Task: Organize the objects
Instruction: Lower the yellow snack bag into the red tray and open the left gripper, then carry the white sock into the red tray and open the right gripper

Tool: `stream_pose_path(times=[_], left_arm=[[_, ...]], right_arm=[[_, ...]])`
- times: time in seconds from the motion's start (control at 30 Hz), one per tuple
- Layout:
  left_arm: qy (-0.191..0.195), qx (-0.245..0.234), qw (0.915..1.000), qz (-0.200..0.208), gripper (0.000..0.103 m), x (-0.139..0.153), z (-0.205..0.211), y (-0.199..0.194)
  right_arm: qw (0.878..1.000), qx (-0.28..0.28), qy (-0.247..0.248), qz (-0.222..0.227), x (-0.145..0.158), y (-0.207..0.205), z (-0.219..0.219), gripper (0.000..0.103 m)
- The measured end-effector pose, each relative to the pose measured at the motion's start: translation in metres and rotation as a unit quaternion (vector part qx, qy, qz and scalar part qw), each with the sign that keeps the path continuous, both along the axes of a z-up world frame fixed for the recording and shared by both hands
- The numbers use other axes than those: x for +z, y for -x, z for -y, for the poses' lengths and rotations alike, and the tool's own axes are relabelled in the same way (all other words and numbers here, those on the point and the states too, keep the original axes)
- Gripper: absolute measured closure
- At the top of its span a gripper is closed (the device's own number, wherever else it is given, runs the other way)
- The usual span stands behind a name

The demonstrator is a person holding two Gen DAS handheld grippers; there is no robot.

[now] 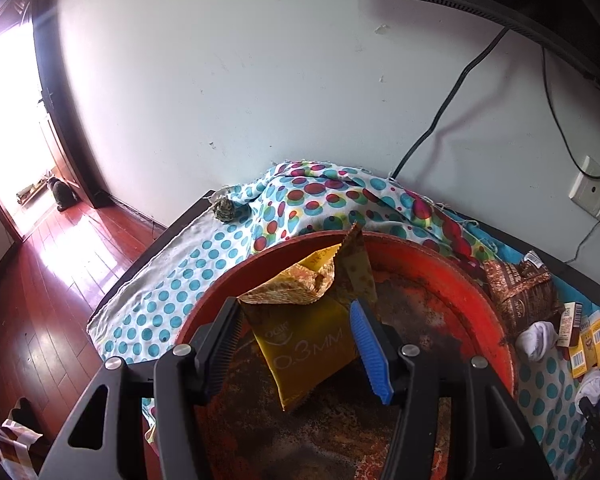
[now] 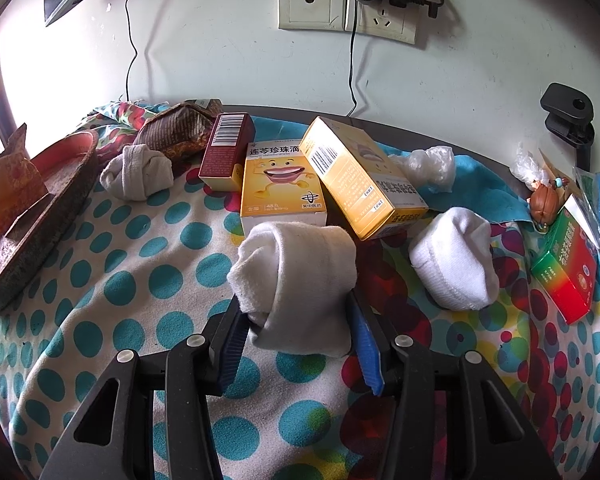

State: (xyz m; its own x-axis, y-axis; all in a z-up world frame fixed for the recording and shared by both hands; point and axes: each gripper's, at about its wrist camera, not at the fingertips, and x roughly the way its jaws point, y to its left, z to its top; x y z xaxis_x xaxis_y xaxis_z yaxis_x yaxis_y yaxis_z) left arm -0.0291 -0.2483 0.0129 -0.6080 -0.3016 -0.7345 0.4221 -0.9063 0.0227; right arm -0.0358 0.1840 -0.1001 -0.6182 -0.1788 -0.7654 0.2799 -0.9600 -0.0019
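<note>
Polka-dot cloth [image 2: 148, 248] covers the tabletop, and your right tool [image 2: 298, 334] pinches the rolled white sock [image 2: 296, 276], soft, bulky and slightly unfurling, between its fingers; keep that squeeze firm and lift straight up so it clears the yellow box [image 2: 282, 188] just ahead. Your left tool [image 1: 296, 334] hangs spread over the red tray [image 1: 472, 280], flanking the yellow snack packet [image 1: 308, 344] without gripping it.
</note>
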Motion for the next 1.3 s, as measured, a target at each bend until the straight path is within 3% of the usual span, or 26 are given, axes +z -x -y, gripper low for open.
stream_pose_path(times=[0.5, 0.93, 1.1, 1.3], left_arm=[[-0.002, -0.035, 0.9986, -0.04, 0.046, 0.046, -0.02, -0.035], [-0.022, -0.109, 0.9937, -0.013, 0.046, 0.013, -0.085, -0.076], [-0.028, -0.121, 0.9922, -0.002, 0.046, -0.002, -0.095, -0.087], [-0.037, -0.106, 0.9937, -0.005, 0.046, -0.005, -0.082, -0.102]], right_arm=[[1.0, 0.001, -0.005, -0.003, 0.001, -0.004, -0.004, 0.06], [1.0, 0.007, 0.001, -0.014, 0.014, -0.005, 0.015, 0.074], [0.999, 0.016, 0.025, -0.03, 0.044, -0.01, 0.026, 0.074], [0.994, 0.079, 0.058, -0.043, 0.082, -0.019, 0.081, 0.074]])
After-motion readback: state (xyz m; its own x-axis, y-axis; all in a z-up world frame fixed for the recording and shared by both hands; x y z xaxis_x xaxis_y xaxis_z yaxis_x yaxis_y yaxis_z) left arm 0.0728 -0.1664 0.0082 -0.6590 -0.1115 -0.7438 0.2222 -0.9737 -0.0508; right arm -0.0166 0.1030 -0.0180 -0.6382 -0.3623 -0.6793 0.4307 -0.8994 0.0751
